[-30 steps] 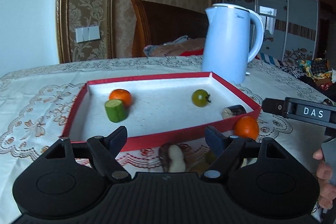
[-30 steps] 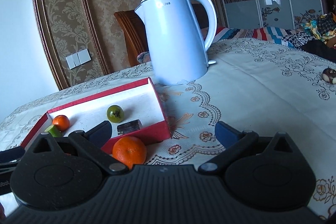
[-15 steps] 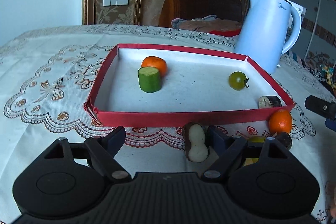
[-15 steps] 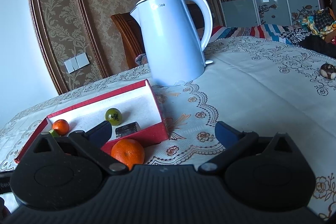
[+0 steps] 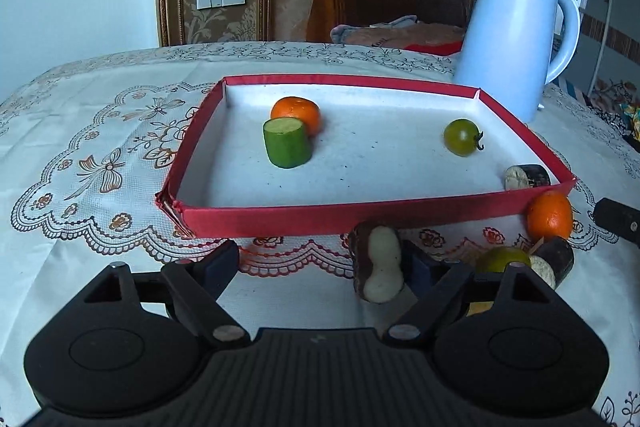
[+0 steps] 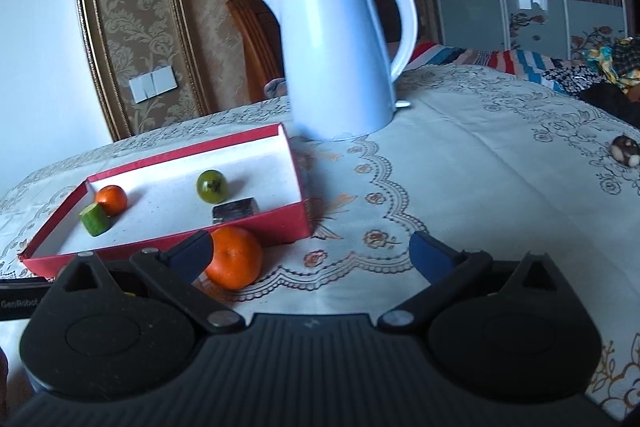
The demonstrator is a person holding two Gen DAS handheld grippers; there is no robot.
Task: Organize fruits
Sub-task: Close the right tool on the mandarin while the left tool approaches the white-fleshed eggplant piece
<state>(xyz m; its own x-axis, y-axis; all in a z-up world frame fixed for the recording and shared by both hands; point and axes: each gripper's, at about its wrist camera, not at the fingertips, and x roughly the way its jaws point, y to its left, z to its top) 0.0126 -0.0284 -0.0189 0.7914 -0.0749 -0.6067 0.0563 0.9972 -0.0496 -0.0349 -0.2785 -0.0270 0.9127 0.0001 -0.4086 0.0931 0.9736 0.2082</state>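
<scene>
Here the left claw [image 5: 318, 261] gapes wide over the table [image 5: 80, 131], a brown-and-white cut piece [image 5: 378, 267] touching its right finger. The right claw [image 6: 310, 251] is likewise spread, an orange [image 6: 234, 257] beside its left finger, outside the red tray [image 6: 256, 227].

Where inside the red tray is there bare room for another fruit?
The red tray is bare between the cucumber piece and the green tomato, and along its near wall. Crowded: outside the near right corner, around the loose orange.
</scene>
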